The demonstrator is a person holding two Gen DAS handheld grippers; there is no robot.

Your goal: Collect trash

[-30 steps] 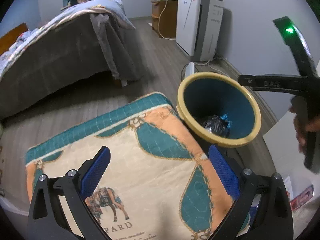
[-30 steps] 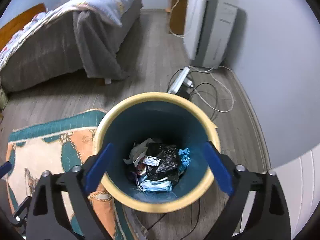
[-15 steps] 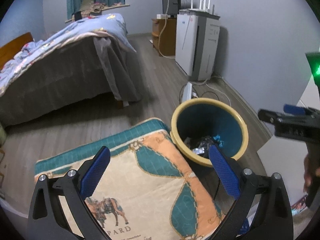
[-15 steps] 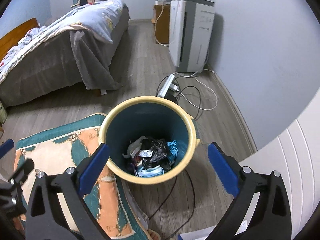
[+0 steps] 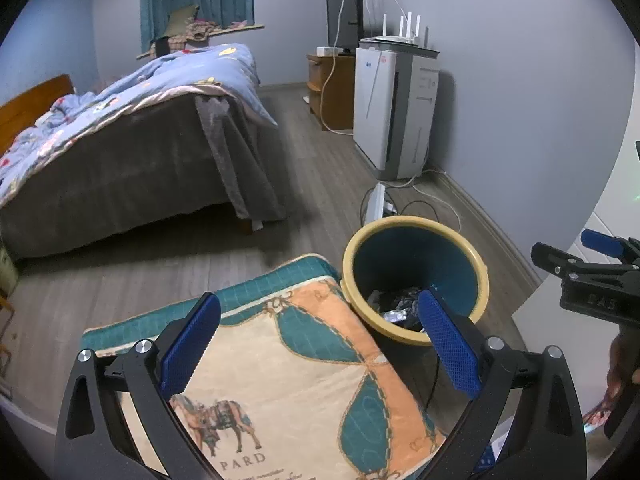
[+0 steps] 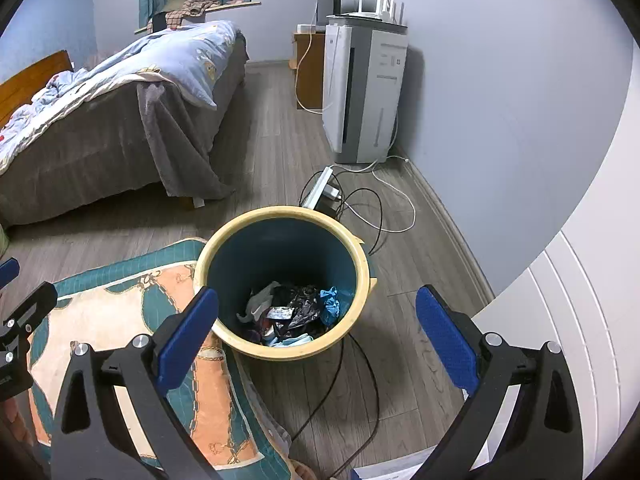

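Note:
A round trash bin [image 6: 362, 268] with a yellow rim and teal inside stands on the wood floor; it also shows in the left wrist view [image 5: 416, 226]. Inside lies trash [image 6: 292, 312]: a black bag, white and blue scraps. My right gripper [image 6: 316, 336] is open and empty, high above the bin. My left gripper [image 5: 318, 348] is open and empty, above the patterned rug [image 5: 288, 380], left of the bin. The right gripper's body [image 5: 596, 280] shows at the right edge of the left wrist view.
A bed [image 6: 100, 120] with a grey cover and blue duvet stands at the left. A white air purifier [image 6: 360, 92] stands by the wall with a power strip and cables [image 6: 352, 200] on the floor. A white cabinet front [image 6: 580, 320] is at right.
Both grippers have risen and pulled back from the bin, which looks smaller and farther now. Both stay open and empty.

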